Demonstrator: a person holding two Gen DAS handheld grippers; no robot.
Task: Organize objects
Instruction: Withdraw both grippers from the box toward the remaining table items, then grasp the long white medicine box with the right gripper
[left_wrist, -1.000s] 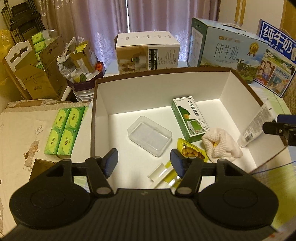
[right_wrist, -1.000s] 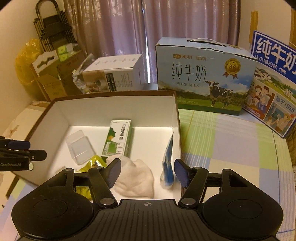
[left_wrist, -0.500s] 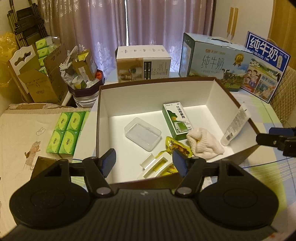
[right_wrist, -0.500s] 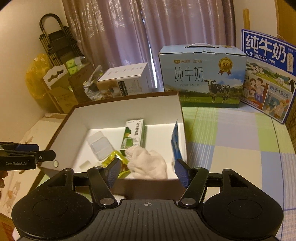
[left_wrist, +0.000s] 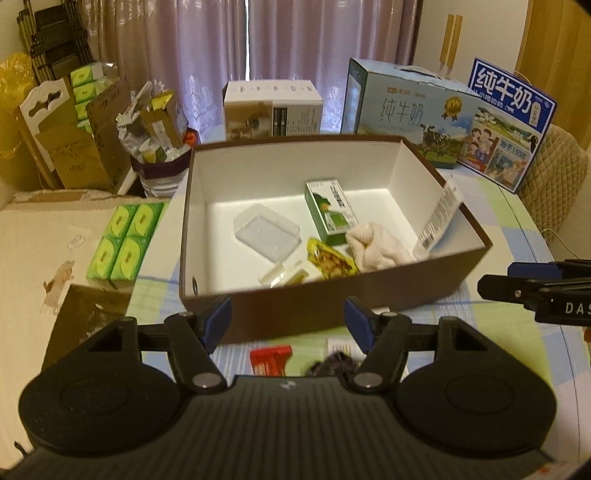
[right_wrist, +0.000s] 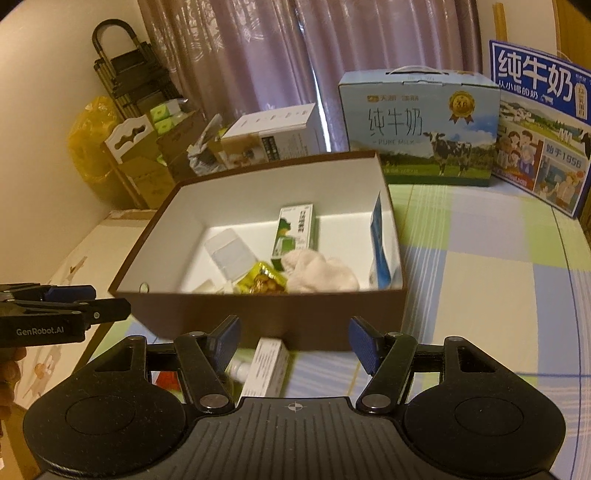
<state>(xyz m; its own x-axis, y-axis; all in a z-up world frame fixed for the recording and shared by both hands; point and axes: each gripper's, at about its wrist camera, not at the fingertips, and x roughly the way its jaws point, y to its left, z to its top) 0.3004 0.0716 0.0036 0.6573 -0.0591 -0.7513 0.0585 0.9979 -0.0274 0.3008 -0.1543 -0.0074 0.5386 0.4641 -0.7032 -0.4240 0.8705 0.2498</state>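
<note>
The brown box (left_wrist: 332, 314) stands open on the checked tablecloth (right_wrist: 480, 295) and serves as the reference for all positions

Inside the box:
- clear tray (left_wrist: 266, 236) on the floor, toward the left wall
- green carton (left_wrist: 330, 210) lying flat near the middle
- white cloth (left_wrist: 376, 247) bunched just in front of the carton, touching it
- yellow snack packet (left_wrist: 330, 258) between tray and cloth, beside the front wall
- tube (left_wrist: 439, 218) leaning against the right wall

Outside the box, just in front of its front wall:
- red packet (left_wrist: 269, 360)
- white carton (right_wrist: 267, 367)
- a dark object, blurred; cannot be identified

Behind the box: 1 white box (left_wrist: 271, 110) and 2 milk cases, the nearer one (right_wrist: 417, 129) standing just beyond the back right corner. Green tissue packs (left_wrist: 125, 240) lie left of the box.

Left gripper (left_wrist: 288, 325): in front of the front wall, jaws parted, nothing between the pads

Right gripper (right_wrist: 295, 341): also in front of the front wall, to the right of the left gripper, jaws parted, pads clear of the white carton below them
</note>
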